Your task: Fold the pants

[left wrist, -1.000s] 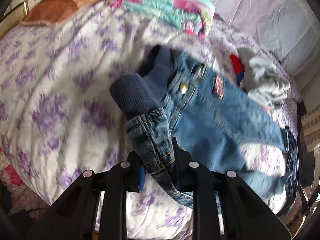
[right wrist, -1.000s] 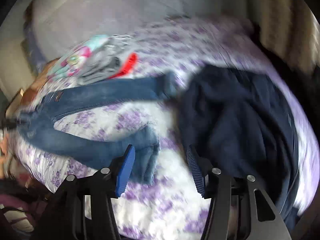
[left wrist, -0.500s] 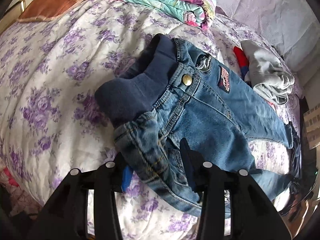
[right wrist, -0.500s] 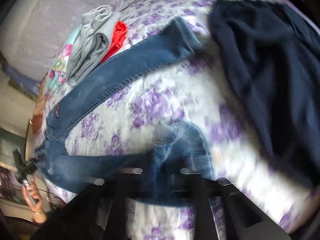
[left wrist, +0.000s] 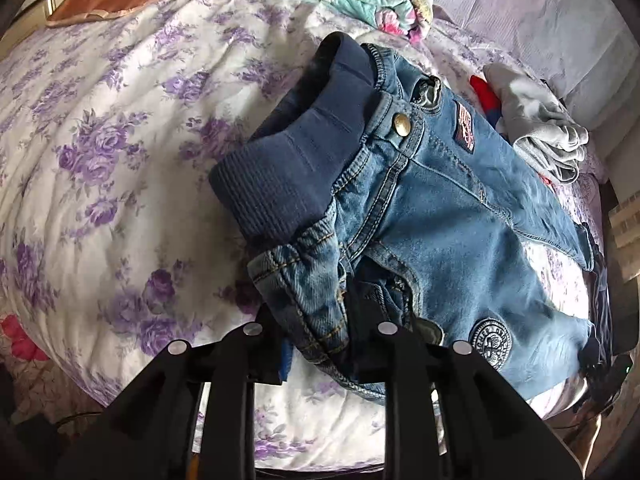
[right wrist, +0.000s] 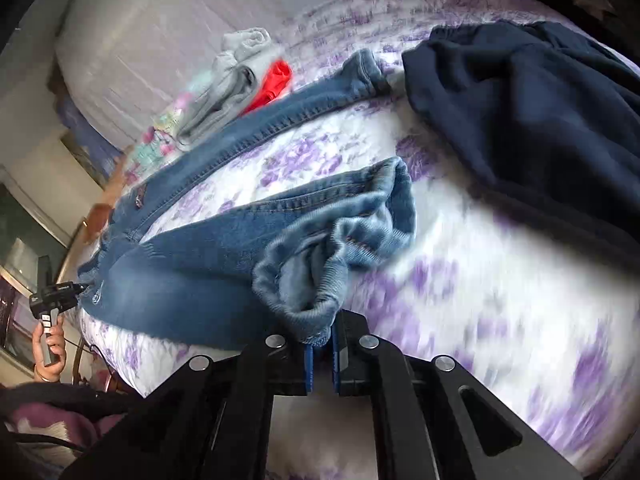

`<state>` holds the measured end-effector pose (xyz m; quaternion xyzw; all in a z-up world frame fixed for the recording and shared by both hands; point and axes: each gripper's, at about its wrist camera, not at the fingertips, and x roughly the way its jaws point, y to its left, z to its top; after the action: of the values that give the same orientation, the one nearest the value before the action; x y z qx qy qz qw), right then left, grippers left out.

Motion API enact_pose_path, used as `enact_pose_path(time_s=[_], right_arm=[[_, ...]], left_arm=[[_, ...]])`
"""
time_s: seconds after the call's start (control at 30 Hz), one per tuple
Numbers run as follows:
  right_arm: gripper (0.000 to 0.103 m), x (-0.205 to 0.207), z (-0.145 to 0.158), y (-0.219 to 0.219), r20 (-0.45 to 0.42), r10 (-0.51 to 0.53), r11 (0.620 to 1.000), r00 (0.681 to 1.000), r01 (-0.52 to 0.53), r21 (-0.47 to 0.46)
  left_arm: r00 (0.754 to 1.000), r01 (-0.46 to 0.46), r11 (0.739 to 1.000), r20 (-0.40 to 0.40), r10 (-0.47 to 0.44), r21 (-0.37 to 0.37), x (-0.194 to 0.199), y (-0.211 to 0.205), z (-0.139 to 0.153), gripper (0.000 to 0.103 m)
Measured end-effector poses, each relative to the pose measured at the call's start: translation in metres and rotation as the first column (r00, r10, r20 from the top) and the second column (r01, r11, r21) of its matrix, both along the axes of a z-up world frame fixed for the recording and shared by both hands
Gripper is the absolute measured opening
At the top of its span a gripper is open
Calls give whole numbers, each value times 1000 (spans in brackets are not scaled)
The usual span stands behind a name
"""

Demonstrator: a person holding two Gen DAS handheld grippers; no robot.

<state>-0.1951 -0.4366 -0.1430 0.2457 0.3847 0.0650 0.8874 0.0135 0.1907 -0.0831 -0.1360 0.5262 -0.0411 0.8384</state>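
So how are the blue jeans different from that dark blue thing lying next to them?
The jeans are faded light-blue denim with stitched seams; the dark garment is plain navy, with no seams showing. The jeans lie spread out with their legs apart; the dark garment lies in a rumpled heap. The right gripper pinches a jeans hem; nothing grips the dark garment. Both rest on the flowered bedspread.
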Motion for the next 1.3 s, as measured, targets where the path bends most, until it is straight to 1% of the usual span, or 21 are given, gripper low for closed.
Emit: enact_pose_path(time_s=[0.1,0.17,0.33,0.4,0.43,0.5,0.57,0.6,0.67,0.7,0.73,0.77,0.83,0.9,0.93,1.0,1.07,1.13,1.17,1.23,1.3], right_arm=[[7,-16,6,-4,50,-27,996,998,22,91],[7,-23,2,-4,27,-1,995,1000,-1,104],[10,-47,-12,-7,-25,109,969,994,-101,227],[16,-57,-7,-8,-48,123,975,991,-112,193],[21,-60,2,-11,-55,114,984,992,-105,143],[57,-64,21,-23,-29,51,996,998,-48,79],[80,-56,42,-38,23,-15,999,1000,14,51],[81,-38,48,-39,1,3,999,1000,-3,33],[81,-8,43,-37,-61,19,1000,998,-19,6],[68,13,35,-32,-119,39,999,992,-40,-2],[47,23,27,-28,-151,72,997,986,-74,-7],[24,37,20,-17,-206,104,991,973,-119,-63],[19,46,30,-1,-169,121,971,978,-152,-183],[18,47,62,7,-65,131,956,989,-143,-257],[18,47,85,4,11,131,959,991,-124,-256],[18,45,108,-5,78,141,964,987,-119,-237],[19,50,92,-16,13,118,966,993,-111,-231],[21,65,42,-22,-166,75,969,983,-111,-221],[27,68,22,-16,-217,59,958,974,-117,-263],[32,64,26,-13,-184,34,951,982,-88,-295],[42,49,60,-13,-71,-54,921,996,22,-390]], left_arm=[[1000,-6,1000,14,6,-21,-3,4,8,20],[1000,-9,1000,14,9,-8,-4,4,9,20],[1000,-17,1000,3,18,-19,-8,10,4,23],[1000,-13,1000,-1,13,-5,-9,10,5,27],[1000,-10,1000,-4,10,1,-8,10,6,29],[1000,-1,1000,-14,1,4,-6,10,9,29],[1000,10,1000,-14,-10,8,-5,10,13,29],[1000,15,1000,-14,-15,17,-3,8,15,29],[1000,17,999,-17,-16,29,-1,3,15,31],[1000,19,999,-19,-18,40,0,0,14,34],[1000,17,999,-21,-16,50,0,-2,11,45],[1000,9,998,-23,-7,60,1,-3,9,52],[1000,-11,997,-20,13,75,0,-3,2,53],[999,-39,998,-14,39,51,-2,1,1,45],[999,-50,998,-11,51,36,-3,4,1,41],[997,-75,997,0,75,11,-7,6,1,41],[996,-85,996,17,85,22,-11,4,-2,43],[996,-90,996,27,89,27,-13,2,-5,43],[996,-88,996,27,87,29,-14,2,-5,44],[997,-81,997,20,81,20,-15,5,-1,44],[998,-68,998,13,68,11,-21,8,10,43]])
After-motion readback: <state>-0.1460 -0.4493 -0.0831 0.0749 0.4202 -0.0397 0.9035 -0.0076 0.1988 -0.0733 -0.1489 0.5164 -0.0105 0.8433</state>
